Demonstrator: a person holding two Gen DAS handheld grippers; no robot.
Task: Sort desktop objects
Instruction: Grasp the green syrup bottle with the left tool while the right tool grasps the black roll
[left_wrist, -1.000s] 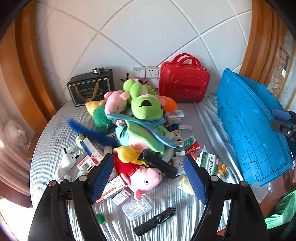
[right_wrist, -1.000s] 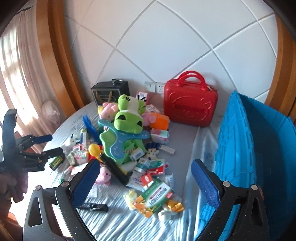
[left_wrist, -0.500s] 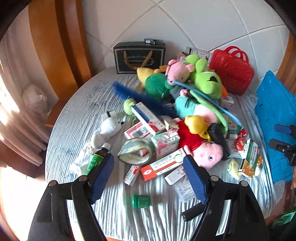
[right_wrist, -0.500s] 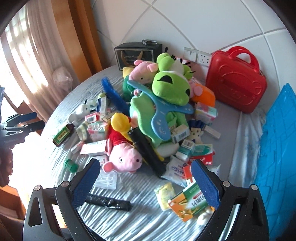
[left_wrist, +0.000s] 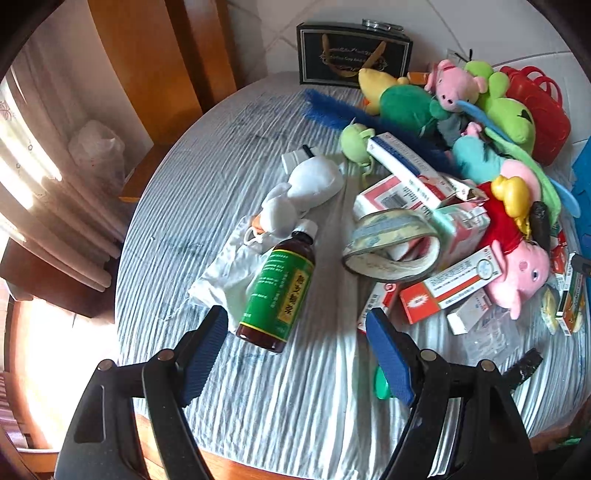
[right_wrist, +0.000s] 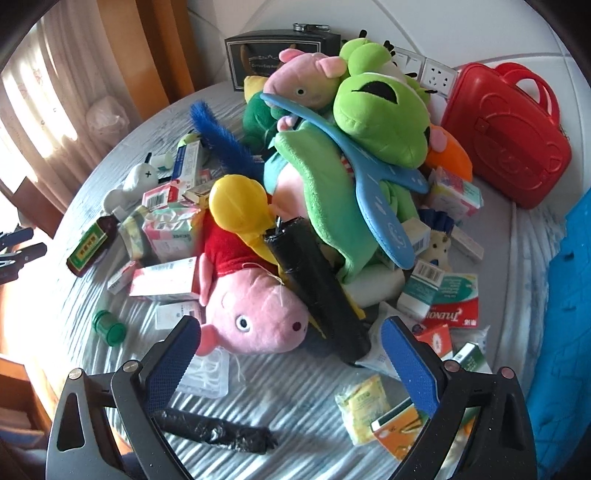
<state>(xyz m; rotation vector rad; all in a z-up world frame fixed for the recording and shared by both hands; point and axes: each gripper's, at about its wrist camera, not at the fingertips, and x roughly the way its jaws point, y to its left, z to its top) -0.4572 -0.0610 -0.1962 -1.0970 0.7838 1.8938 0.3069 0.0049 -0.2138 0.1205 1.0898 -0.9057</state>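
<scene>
While both of my tongs are hanging over the cluttered table (left_wrist: 258, 406), neither is gripping anything. My left gripper (left_wrist: 295, 343) is standing wide apart and empty, pointing steeply down, with the brown medicine bottle (left_wrist: 277, 291) lying on its side just ahead of the tips, its base sitting between them but not touching the pads; the white cap is pointing away from me. Just beyond the bottle a white plush (left_wrist: 299, 199) is lying on a crumpled white cloth (left_wrist: 225, 273), and ahead to the right a tape roll (left_wrist: 391, 240) is resting against the medicine boxes (left_wrist: 447, 284). My right gripper (right_wrist: 291, 350) is also spread open and empty, with the pink pig plush (right_wrist: 258, 314) lying just ahead between the tips, apart from both pads, and a black wrapped roll (right_wrist: 317, 284) leaning across it. A green frog plush (right_wrist: 380, 114) is topping the pile farther ahead, a red case (right_wrist: 509, 136) is standing far right, and a small green cap (right_wrist: 109, 328) is lying off to the left.
</scene>
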